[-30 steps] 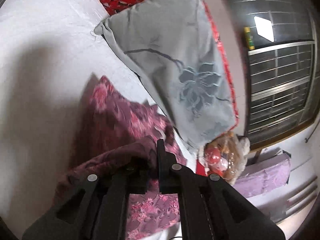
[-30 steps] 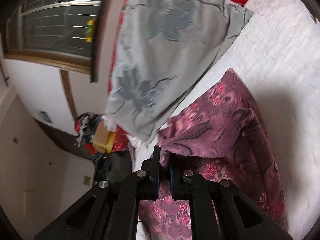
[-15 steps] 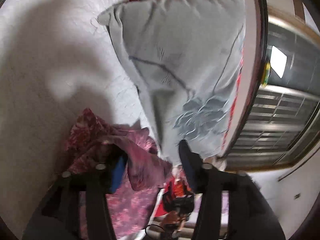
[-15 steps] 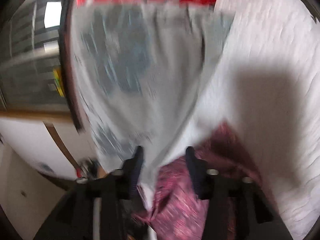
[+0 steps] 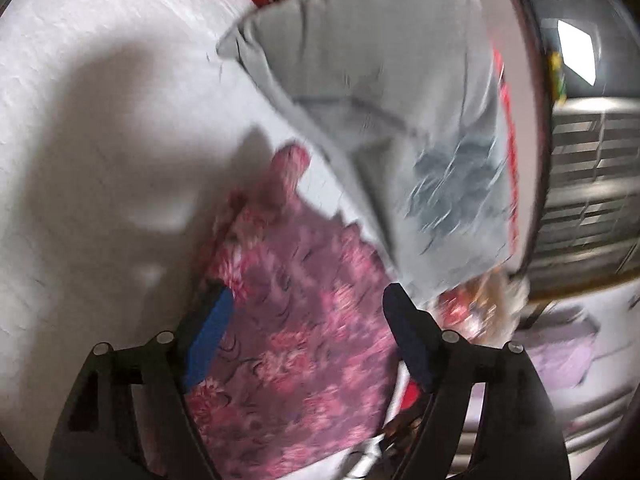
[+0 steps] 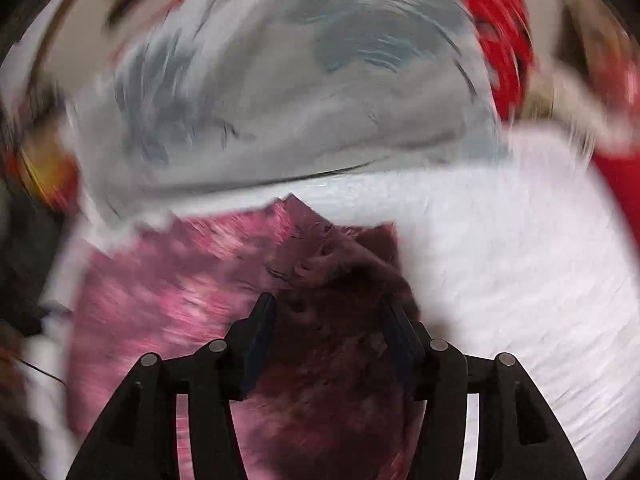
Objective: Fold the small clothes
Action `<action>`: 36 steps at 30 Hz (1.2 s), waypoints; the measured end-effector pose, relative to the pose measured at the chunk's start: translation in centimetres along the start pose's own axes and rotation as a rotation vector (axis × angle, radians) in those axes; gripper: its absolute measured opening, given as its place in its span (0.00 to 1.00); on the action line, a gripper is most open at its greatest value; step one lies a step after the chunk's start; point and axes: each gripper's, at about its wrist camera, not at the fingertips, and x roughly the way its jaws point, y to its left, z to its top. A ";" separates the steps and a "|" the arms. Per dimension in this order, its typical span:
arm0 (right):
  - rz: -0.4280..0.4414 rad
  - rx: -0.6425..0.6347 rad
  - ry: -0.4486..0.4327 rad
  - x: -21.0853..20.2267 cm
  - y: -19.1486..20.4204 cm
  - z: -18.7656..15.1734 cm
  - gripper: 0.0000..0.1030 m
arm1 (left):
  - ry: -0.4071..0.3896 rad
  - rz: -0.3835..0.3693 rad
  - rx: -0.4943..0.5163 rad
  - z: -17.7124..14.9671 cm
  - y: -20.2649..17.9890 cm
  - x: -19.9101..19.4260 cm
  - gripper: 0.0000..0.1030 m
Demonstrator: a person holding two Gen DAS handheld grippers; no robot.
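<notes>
Pink-maroon floral garment (image 5: 304,344) lies loose on the white bed (image 5: 100,160); a second ago both claws pinched it. Left claw (image 5: 308,312) and right claw (image 6: 328,312) now gape wide, holding nothing, garment just ahead of both. Its long axis runs away from the left claw toward the grey pillow (image 5: 400,120). Right view is blurred.

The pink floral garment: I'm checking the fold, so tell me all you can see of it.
The pink floral garment looks like soft fleecy fabric, magenta with paler pink blooms. It lies flat on the white bedspread, a flap folded over on top, its far edge beside the grey pillow. Both open claws, left and right, hover over it.
</notes>
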 end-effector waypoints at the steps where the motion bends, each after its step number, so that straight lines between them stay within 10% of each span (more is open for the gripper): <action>1: -0.057 -0.025 -0.010 0.4 0.4 0.2 0.54 | 0.010 0.031 0.029 -0.3 -0.3 0.8 0.75; 5: -0.098 0.023 -0.006 2.2 -1.0 1.9 0.50 | 0.038 0.121 0.091 -0.7 -0.5 2.8 0.75; 7: -0.061 0.168 0.044 3.7 -3.8 2.8 0.17 | 0.042 0.152 0.114 -0.6 -0.4 3.4 0.75; 13: 0.192 0.497 -0.003 0.2 -10.6 0.2 0.30 | 0.036 0.094 0.118 -1.3 -0.2 1.5 0.75; 16: 0.346 0.541 0.038 -2.8 -11.4 -4.7 0.54 | 0.046 0.064 0.163 -4.1 -0.2 -0.3 0.75; 21: 0.416 0.558 0.091 -5.6 -11.0 -12.7 0.59 | 0.053 0.106 0.218 -9.5 0.9 -1.4 0.75; 24: 0.462 0.489 0.086 -6.6 -10.0 -12.9 0.06 | 0.055 0.168 0.204 -11.1 1.9 -1.0 0.75; 28: 0.390 0.494 -0.114 -10.6 -10.7 -11.9 0.04 | 0.050 0.225 0.199 -11.8 2.2 -1.6 0.75; 33: 0.234 0.421 0.072 -6.5 -10.2 -13.0 0.05 | 0.045 0.353 0.247 -12.8 3.0 -1.4 0.75; 36: 0.152 0.436 0.014 -8.3 -9.0 -12.3 0.14 | 0.033 0.357 0.253 -13.8 2.4 -2.3 0.75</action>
